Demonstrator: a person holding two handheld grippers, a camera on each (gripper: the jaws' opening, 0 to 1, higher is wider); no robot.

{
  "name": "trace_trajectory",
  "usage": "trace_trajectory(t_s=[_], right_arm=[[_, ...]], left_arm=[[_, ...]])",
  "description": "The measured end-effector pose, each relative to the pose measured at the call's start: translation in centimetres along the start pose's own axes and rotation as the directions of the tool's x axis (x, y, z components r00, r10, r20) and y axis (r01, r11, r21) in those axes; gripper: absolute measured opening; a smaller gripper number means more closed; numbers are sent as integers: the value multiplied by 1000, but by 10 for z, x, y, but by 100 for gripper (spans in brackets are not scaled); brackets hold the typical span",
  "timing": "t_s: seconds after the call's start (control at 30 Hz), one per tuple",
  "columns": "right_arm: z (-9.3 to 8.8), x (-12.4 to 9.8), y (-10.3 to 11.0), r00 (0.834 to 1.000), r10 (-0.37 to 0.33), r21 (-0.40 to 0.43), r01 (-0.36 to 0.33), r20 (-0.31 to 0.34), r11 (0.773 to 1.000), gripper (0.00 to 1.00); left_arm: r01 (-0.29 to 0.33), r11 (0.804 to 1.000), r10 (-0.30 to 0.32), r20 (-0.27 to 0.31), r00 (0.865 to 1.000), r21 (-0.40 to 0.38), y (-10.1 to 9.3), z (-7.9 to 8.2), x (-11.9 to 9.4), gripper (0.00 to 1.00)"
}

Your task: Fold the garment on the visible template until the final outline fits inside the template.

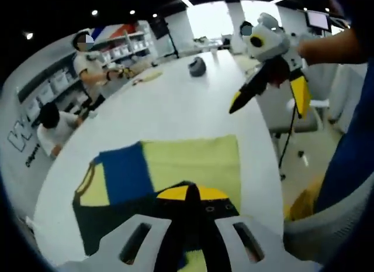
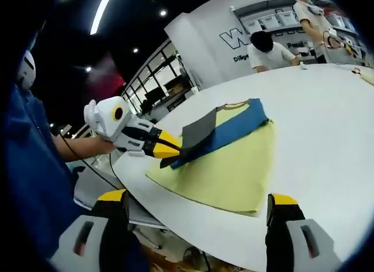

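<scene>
The garment (image 2: 225, 161), a pale yellow top with blue and dark grey panels, lies on the white bench (image 2: 327, 120) near its front edge, partly folded with 1 dark flap turned over; I judge more folds remain, and no template outline is clear to me. The left tongs (image 2: 169, 149) pinch the garment's dark edge, while the right tongs (image 2: 198, 210) hang wide apart, holding nothing. 2 people work at the bench's far side.

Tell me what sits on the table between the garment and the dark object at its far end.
Nothing: in the left gripper view, bare white table runs from the garment to the dark object.
</scene>
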State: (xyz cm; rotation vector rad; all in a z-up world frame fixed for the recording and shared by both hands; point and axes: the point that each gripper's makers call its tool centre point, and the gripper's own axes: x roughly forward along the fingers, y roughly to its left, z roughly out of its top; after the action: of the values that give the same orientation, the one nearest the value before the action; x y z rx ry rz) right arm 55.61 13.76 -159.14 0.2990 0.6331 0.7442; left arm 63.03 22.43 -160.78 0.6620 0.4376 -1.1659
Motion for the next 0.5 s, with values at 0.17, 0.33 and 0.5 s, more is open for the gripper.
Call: trace_trajectory(t_s=[0.17,0.33,0.5], right_arm=[[-1,1,-2,1000,6,-6,-6,-8,1000,98],[-1,5,1,1000,13,-9,-13,-14,1000,98],[-2,9,-1,1000,18,-9,-18,-19,1000,98]], left_arm=[[16,995,-13,32,999,-101,-15,-5,-7,28],[-22,991,26,29,999,-130,-18,-30,-26,32],[-90,969,91,-5,996,-231,-9,-68,-62,49]])
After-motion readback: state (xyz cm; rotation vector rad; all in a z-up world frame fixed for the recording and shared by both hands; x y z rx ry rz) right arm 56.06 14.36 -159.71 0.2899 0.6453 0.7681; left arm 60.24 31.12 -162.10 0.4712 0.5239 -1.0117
